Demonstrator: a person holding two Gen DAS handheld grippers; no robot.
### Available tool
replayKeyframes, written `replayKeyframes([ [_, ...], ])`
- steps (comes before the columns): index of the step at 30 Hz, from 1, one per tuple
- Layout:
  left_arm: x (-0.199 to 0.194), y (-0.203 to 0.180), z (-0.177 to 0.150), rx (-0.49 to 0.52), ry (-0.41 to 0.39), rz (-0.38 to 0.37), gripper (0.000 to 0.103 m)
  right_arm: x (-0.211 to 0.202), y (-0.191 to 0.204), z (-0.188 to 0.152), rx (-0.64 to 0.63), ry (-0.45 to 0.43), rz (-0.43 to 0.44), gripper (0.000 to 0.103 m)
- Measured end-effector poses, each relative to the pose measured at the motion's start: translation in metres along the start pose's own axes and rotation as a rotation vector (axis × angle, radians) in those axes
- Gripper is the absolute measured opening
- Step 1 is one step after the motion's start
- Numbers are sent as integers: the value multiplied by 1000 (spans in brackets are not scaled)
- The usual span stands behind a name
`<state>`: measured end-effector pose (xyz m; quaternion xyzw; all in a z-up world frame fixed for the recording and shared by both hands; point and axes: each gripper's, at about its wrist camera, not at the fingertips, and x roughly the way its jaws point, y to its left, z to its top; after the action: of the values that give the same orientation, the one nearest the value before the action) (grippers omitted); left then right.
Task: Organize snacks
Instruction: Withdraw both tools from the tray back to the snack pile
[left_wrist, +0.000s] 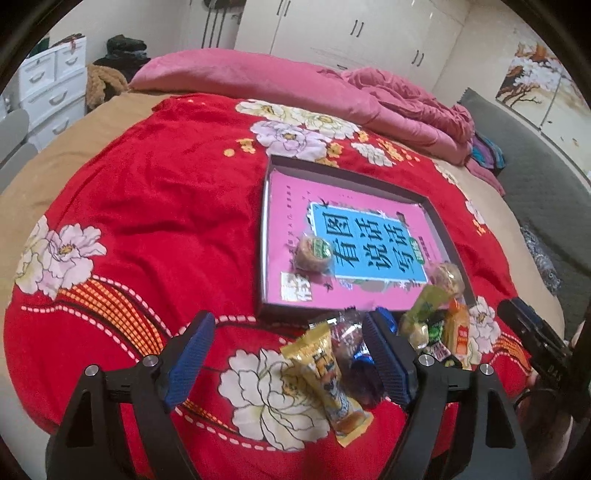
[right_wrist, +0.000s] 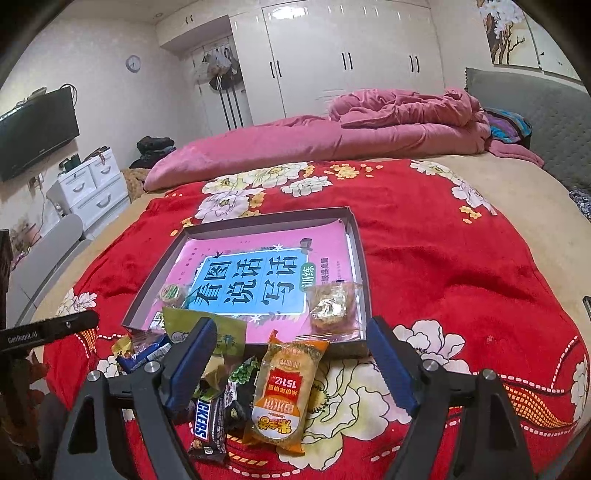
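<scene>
Both tongs are hanging apart over the snack pile, gripping nothing. Left tongs (left_wrist: 291, 354) are straddling a yellow pack (left_wrist: 328, 380) and a dark wrapper (left_wrist: 347, 343) lying loose on the red blanket (left_wrist: 166, 184); pads are not pressing either one. Right tongs (right_wrist: 291, 363) are sitting over an orange pack (right_wrist: 284, 391), with a Snickers (right_wrist: 208, 424) and a green-pea bag (right_wrist: 240, 384) just left of it, partly under the left finger.

The tray (right_wrist: 360, 266) is lying on the bed just beyond the pile, lined with a pink book (right_wrist: 258, 258), probably to give a flat floor on soft bedding. Two pastries are already sitting in it: a round one (right_wrist: 171, 293) at its near-left, a gold-foil one (right_wrist: 332, 304) at its near-right. That looks like sorting into corners.

The rest is still waiting outside the tray's near edge, so the job is looking early. Wide jaws suggest each hand is lining up its next pick.
</scene>
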<state>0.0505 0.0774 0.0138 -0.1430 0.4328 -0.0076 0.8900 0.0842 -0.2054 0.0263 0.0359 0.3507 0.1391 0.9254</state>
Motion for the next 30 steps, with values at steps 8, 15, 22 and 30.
replayKeyframes([
  [8,1,1,-9,-11,26,-13,83,-2,2,-4,-7,6,-1,83],
  [15,3,1,-17,-10,52,-11,83,-1,3,-9,-7,21,-4,83],
  [22,9,-2,-29,-2,94,-16,83,0,4,-15,-12,39,-3,83],
  [30,16,-10,-45,20,141,-27,83,1,3,-23,-13,63,-6,83],
])
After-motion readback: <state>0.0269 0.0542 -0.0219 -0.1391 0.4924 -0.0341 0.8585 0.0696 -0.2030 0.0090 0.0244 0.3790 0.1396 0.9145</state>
